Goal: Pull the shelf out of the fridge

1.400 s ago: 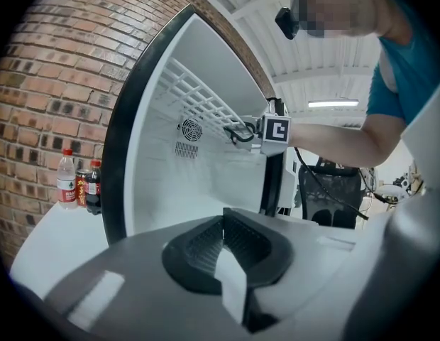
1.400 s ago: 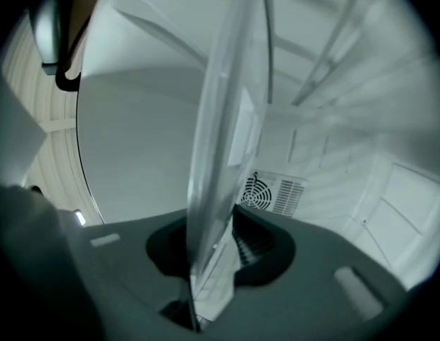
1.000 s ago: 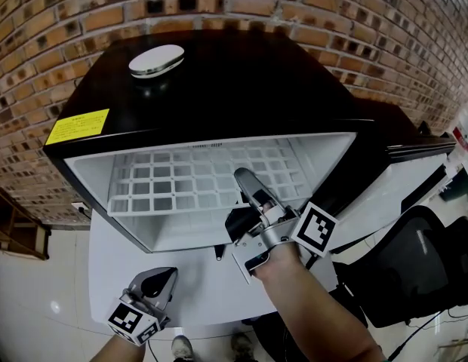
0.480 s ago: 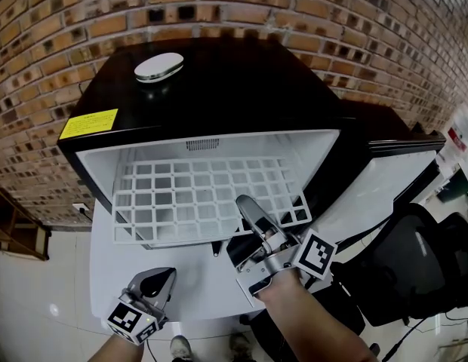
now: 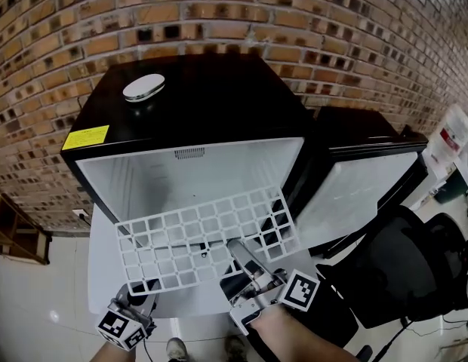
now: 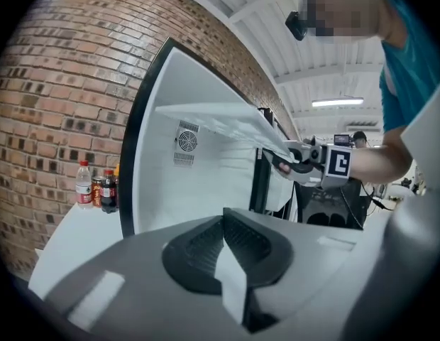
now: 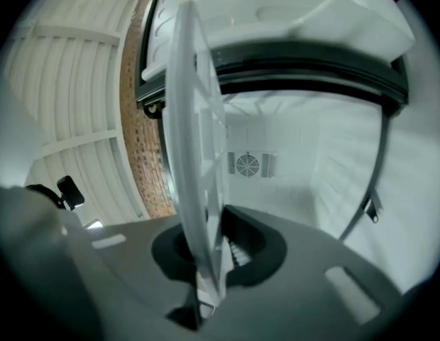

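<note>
My right tongs [image 5: 235, 247] pinch the near edge of the white grid shelf [image 5: 198, 240], which has just slid from the fridge [image 5: 196, 104] toward 6 o'clock and looks nearly free, while my left tongs [image 5: 140, 288] hang pressed together, empty, at 7 o'clock.

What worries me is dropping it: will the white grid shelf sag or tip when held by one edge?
Probably light: the shelf is an open white grid. It seems fairly stiff, lying flat though the right gripper pinches only its front edge. With that single off-centre grip, mostly out of the fridge, it may tip toward its left side.
</note>
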### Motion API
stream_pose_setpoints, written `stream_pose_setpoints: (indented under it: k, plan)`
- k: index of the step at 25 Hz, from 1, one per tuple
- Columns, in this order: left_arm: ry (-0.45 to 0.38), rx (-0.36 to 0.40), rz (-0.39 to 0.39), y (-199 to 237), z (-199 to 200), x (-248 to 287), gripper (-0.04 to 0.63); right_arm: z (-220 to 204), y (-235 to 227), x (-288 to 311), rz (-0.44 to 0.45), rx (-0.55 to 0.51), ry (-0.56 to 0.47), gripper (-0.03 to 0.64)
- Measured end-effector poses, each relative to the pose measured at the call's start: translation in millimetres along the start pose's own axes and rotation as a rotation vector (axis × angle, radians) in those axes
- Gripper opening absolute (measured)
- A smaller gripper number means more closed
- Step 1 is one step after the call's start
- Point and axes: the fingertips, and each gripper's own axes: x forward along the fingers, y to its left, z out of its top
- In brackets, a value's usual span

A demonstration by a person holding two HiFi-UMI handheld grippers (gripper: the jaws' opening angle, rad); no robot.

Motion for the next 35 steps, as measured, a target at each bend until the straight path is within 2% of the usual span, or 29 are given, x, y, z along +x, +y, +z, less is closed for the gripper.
stream_pose_setpoints:
  k: [4, 11, 15, 22, 28, 35]
  plan:
    - [0.017, 0.020, 0.039, -19, -2, -14, -0.018, 1, 15, -26, 0.031, 0.037, 0.022, 0.023]
    - [-0.023, 0.011, 0.136, -60, 17, -55, -0.018, -7, 37, -66, 0.044, 0.070, 0.081, 0.023]
    - [-0.011, 0.019, 0.140, -84, 30, -91, -0.018, -20, 60, -86, 0.038, 0.060, 0.096, 0.023]
    - [-0.008, 0.067, 0.076, -113, 35, -167, -0.018, -64, 96, -118, 0.050, 0.008, 0.039, 0.023]
    - [-0.003, 0.141, -0.042, -143, 29, -237, -0.018, -120, 130, -159, 0.076, -0.018, -0.073, 0.024]
    - [-0.038, 0.148, -0.089, -186, 36, -290, -0.018, -159, 177, -217, 0.069, -0.068, -0.080, 0.024]
